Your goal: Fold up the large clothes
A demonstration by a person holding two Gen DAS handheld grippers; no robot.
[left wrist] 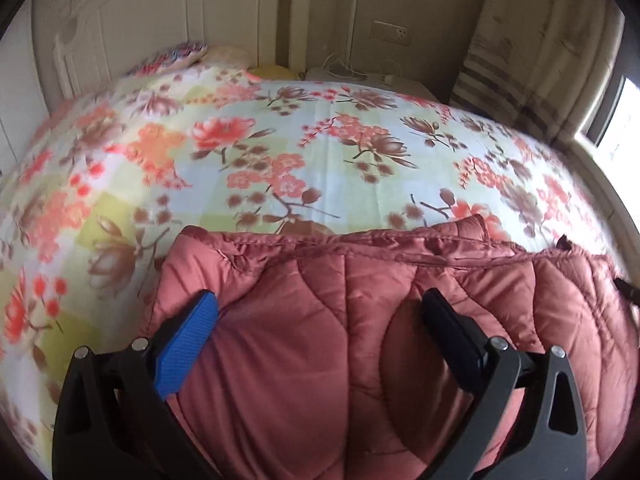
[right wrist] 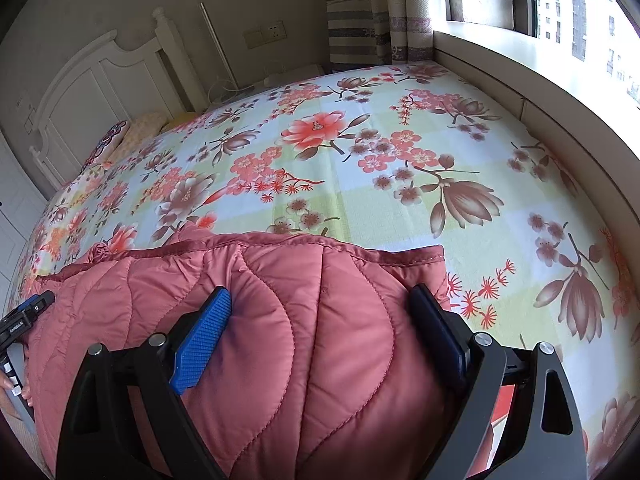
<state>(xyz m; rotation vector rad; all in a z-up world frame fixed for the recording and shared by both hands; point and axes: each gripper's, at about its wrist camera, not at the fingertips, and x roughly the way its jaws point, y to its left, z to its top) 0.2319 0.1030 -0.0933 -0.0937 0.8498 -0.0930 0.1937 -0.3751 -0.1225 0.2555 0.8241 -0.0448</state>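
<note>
Here the quilted pink jacket [left wrist: 360,320] lies in a thick folded bundle on the flowered bedsheet [left wrist: 280,140], at the end of the bed far from the white headboard [right wrist: 92,96]; its piped hem edge runs straight across, facing the headboard, and a second layer peeks out along that edge. The left gripper [left wrist: 320,312] hangs over the jacket's left part with its jaws spread wide, the blue pad [left wrist: 188,344] and the black finger [left wrist: 452,332] both over fabric but with nothing pinched between them. The right gripper [right wrist: 324,304] is over the jacket's right corner, jaws likewise wide apart and holding nothing; whether the fingertips press the padding I cannot tell. In the right wrist view the left gripper's tip shows at the jacket's far left side.

By my reading, a fold has been laid and the hands are between grasps, either smoothing or choosing the next hold. The next move would call for both jaws to close on matching points of one edge, taking all the layers together, then carrying it over evenly. The puffy filling will likely spring back, so a firm press afterward seems wise. Beyond the sheet, toward the headboard, lie pillows [right wrist: 132,132]; the window [right wrist: 568,8] is on the jacket's right.
</note>
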